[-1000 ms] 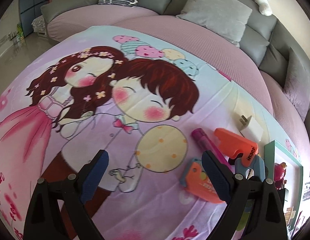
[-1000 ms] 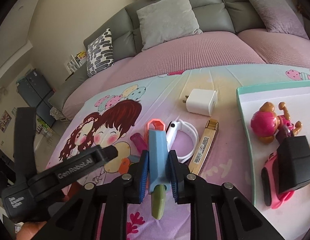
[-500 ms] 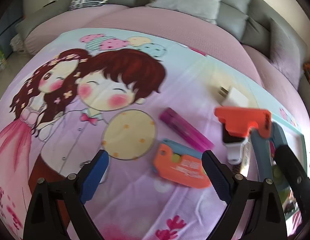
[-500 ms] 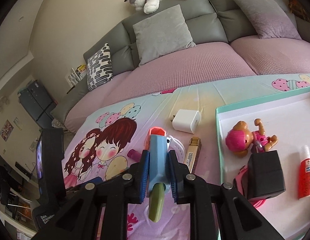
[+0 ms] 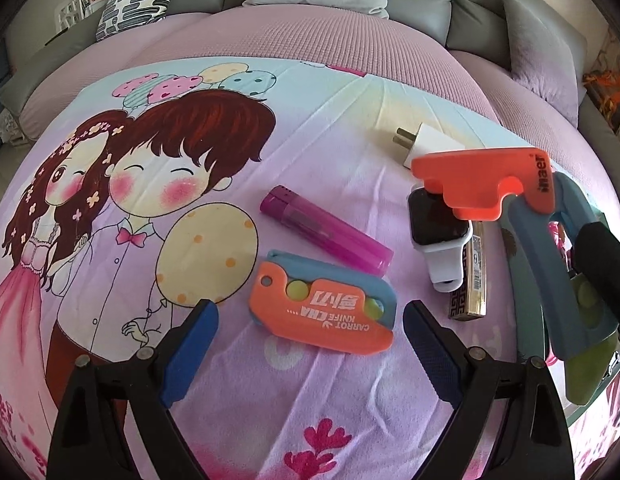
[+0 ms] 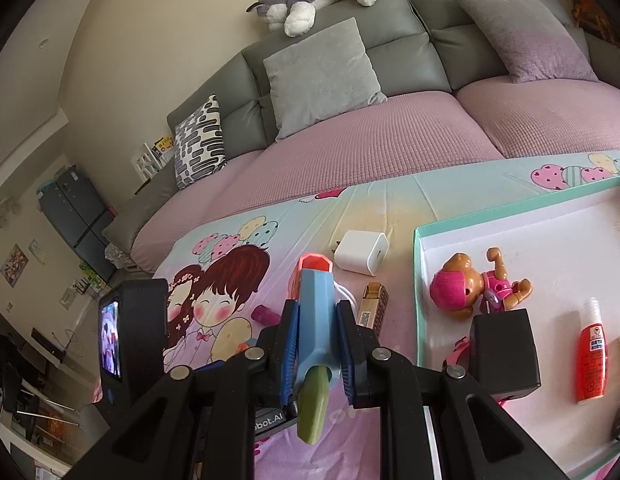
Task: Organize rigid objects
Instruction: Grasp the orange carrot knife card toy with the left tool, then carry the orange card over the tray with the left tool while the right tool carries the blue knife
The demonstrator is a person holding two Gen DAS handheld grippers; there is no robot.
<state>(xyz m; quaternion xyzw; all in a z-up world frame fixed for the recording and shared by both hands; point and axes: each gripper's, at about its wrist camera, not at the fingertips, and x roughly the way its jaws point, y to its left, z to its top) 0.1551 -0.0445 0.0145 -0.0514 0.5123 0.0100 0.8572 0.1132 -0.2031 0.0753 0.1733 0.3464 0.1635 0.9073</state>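
Note:
An orange and blue carrot knife toy (image 5: 322, 314) lies flat on the cartoon cloth. My left gripper (image 5: 310, 316) is open, with its blue pads on either side of the toy and not touching it. My right gripper (image 6: 316, 340) is shut on a blue toy gun (image 6: 316, 308) with an orange muzzle and a green grip. It holds the gun above the cloth, left of the teal-rimmed tray (image 6: 417, 280). The same gun (image 5: 526, 232) hangs at the right of the left wrist view.
A magenta lighter (image 5: 326, 236), a white smartwatch (image 5: 438, 232), a gold lighter (image 5: 474, 280) and a white charger (image 5: 430, 144) lie on the cloth. The tray holds a pink puppy figure (image 6: 470, 284), a black cube (image 6: 502, 348) and a red bottle (image 6: 592, 356). A sofa with cushions stands behind.
My left gripper, still open, has rolled and slid toward the carrot knife, which now sits between its fingers. My right gripper has risen with the toy gun, and more of the tray shows.

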